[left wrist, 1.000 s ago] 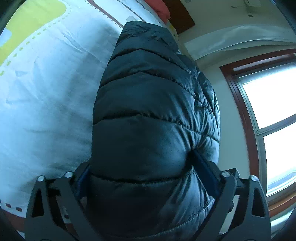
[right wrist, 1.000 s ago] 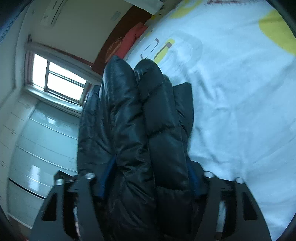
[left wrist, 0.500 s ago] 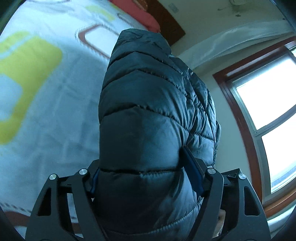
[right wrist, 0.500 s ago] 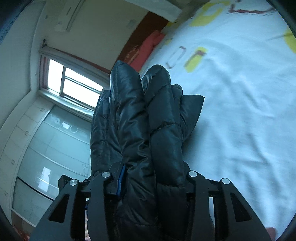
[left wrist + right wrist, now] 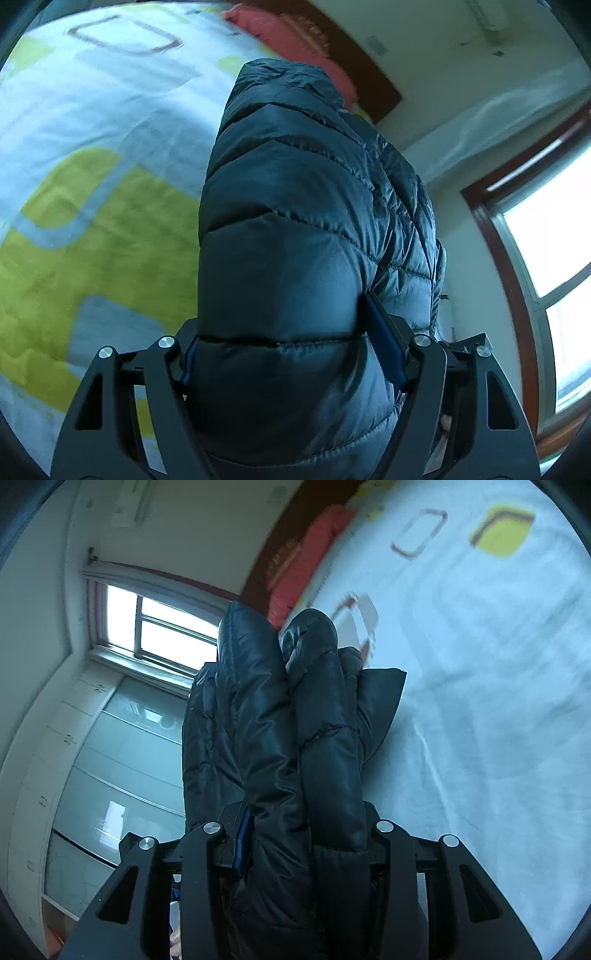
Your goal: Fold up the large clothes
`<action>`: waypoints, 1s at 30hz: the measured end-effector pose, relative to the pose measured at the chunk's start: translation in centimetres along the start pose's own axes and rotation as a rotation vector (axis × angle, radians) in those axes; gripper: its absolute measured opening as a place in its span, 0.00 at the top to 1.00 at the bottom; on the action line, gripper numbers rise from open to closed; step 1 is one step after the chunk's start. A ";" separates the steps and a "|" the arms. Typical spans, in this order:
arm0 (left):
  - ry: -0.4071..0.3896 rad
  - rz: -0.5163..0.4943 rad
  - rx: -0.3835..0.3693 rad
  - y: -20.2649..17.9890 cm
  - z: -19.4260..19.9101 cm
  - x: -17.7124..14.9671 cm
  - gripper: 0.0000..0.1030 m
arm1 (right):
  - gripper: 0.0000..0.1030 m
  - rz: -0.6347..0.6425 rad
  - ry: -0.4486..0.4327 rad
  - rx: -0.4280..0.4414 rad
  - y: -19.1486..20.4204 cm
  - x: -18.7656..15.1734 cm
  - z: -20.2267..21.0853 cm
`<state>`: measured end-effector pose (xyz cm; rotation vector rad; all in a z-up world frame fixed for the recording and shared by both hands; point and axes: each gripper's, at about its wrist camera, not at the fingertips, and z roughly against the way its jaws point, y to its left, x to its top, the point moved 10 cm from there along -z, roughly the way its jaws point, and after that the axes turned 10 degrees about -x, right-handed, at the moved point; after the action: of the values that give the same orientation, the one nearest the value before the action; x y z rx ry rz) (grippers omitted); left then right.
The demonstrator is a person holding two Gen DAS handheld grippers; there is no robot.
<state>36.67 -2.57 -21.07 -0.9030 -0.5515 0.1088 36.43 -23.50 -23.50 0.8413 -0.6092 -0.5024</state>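
- A dark quilted puffer jacket is held off the bed; the patterned white-and-yellow cover is seen beyond it in both wrist views, and no contact between jacket and bed can be confirmed.
- The left gripper is clamped on a thick padded panel of the jacket; the jaws are spread fairly far apart by the bulk between them, with a blue pad pressed into the fabric.
- The right gripper is closed around two bunched padded rolls of the same jacket, so several layers are pinched together.
- Relative to the bed: a red pillow and a dark headboard are seen at its far end; a window is seen off to its side.
- Handling, as judged: the jacket is expected to be light, soft and springy, with a smooth shell that is likely to be slippery. Compressed filling is expected to rebound, so folds may spring open unless pressed flat.
- Where to hold, as judged: stitched seams and hem edges are preferred over puffed centres, since thinner material is gripped more securely there.
- Risk, as judged: an uneven layer count in the right grip may let an inner layer slide out when the jacket is laid down on the bed.
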 end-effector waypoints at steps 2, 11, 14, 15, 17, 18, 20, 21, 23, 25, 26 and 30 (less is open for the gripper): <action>0.018 0.036 0.006 1.6 -0.8 -0.2 0.29 | 0.60 -0.012 0.006 -0.010 -0.3 0.0 -0.8; 0.024 0.052 -0.030 2.7 -1.3 -0.9 0.21 | 0.45 0.056 0.034 -0.074 0.1 0.0 -0.3; 0.032 0.041 -0.026 3.1 0.2 -1.0 0.19 | 0.35 0.121 0.032 -0.127 0.9 0.6 0.6; 0.030 0.037 -0.026 3.6 0.9 -0.9 0.18 | 0.33 0.140 0.028 -0.135 1.1 0.9 1.0; 0.010 0.032 -0.029 3.8 1.8 -0.3 0.16 | 0.31 0.163 0.013 -0.141 1.0 1.5 1.9; 0.000 0.030 -0.025 3.7 1.7 0.3 0.15 | 0.29 0.168 0.003 -0.139 1.3 2.1 2.2; -0.019 0.023 -0.003 4.1 1.7 1.4 0.15 | 0.28 0.163 -0.014 -0.146 1.2 3.1 2.3; -0.025 0.029 0.001 4.3 1.5 2.2 0.15 | 0.27 0.154 -0.014 -0.142 1.4 3.9 2.1; -0.028 0.042 0.001 4.4 1.0 3.5 0.14 | 0.25 0.134 0.001 -0.130 1.6 5.1 0.9; -0.024 0.046 0.014 4.4 0.2 4.4 0.14 | 0.25 0.110 0.013 -0.140 1.3 6.0 -0.2; -0.014 0.036 0.018 4.3 -0.3 4.9 0.14 | 0.25 0.093 0.023 -0.133 1.3 6.3 -1.0; 0.006 -0.026 0.089 3.6 -2.3 5.7 0.15 | 0.39 0.025 0.046 -0.141 0.1 6.9 -3.2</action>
<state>43.18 -0.21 -22.64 -0.8092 -0.5483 0.1058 43.53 -26.09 -23.07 0.7088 -0.5356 -0.4959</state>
